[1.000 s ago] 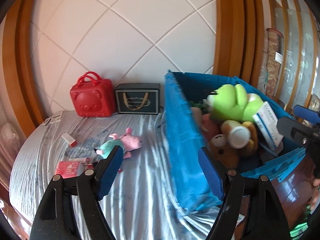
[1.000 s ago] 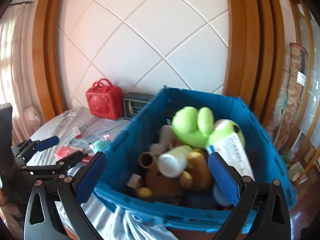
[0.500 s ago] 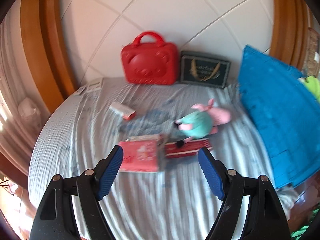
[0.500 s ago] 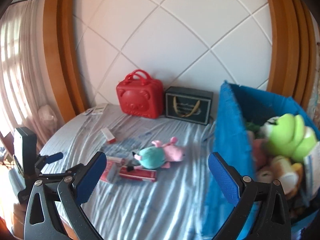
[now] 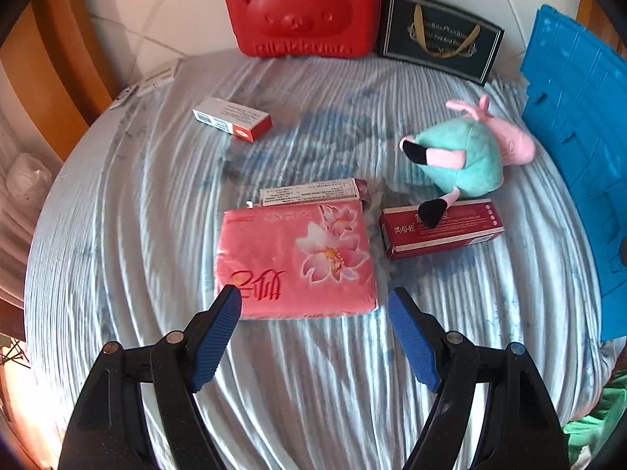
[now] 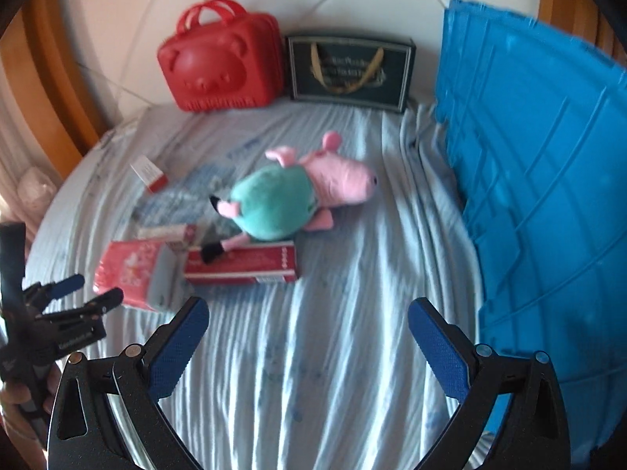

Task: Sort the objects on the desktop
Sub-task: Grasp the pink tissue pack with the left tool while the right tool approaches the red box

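My left gripper is open and empty, its fingertips just short of the near edge of a pink flowered tissue pack. A dark red box lies to the pack's right, with a leg of a pink and teal pig plush resting on it. A narrow white box lies behind the pack. A small white and red box lies farther left. My right gripper is open and empty above bare cloth, near the pig plush and red box. The left gripper shows in the right wrist view.
A blue plastic crate stands at the right; its wall also shows in the left wrist view. A red bear-shaped case and a dark gift box stand against the back wall. A striped cloth covers the round table.
Both grippers have swung left away from the crate and moved down toward the table. The left one has closed in on the tissue pack. Both stay open.
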The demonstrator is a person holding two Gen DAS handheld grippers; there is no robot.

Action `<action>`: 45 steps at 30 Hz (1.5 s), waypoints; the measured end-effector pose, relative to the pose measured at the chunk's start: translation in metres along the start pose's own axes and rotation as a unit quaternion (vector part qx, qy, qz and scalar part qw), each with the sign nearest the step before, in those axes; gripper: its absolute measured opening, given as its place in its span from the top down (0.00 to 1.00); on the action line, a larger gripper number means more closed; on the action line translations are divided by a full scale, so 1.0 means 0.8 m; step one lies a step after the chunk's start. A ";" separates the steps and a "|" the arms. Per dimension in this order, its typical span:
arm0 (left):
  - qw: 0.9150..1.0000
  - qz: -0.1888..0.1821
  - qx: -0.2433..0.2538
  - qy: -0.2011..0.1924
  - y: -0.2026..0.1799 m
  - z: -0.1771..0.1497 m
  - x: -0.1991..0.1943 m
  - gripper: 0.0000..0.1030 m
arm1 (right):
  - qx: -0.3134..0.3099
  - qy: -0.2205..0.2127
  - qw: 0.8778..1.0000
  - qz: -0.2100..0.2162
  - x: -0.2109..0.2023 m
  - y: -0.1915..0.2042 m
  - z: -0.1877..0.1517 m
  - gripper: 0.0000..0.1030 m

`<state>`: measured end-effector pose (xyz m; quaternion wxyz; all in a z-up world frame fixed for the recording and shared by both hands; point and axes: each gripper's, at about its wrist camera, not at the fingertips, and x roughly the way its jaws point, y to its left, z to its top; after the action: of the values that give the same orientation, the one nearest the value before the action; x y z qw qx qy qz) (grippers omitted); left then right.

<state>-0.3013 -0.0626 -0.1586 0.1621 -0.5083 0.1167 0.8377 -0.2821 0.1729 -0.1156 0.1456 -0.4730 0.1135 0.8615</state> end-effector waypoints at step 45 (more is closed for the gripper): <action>0.988 0.084 -0.075 0.106 0.076 0.025 0.107 0.12 | -0.109 0.129 0.983 0.076 0.201 0.055 0.050 0.03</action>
<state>-0.3777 -0.0981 -0.2238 0.0394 -0.5930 0.1125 0.7963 -0.4109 0.1681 -0.2284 0.0114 -0.5830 0.0725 0.8091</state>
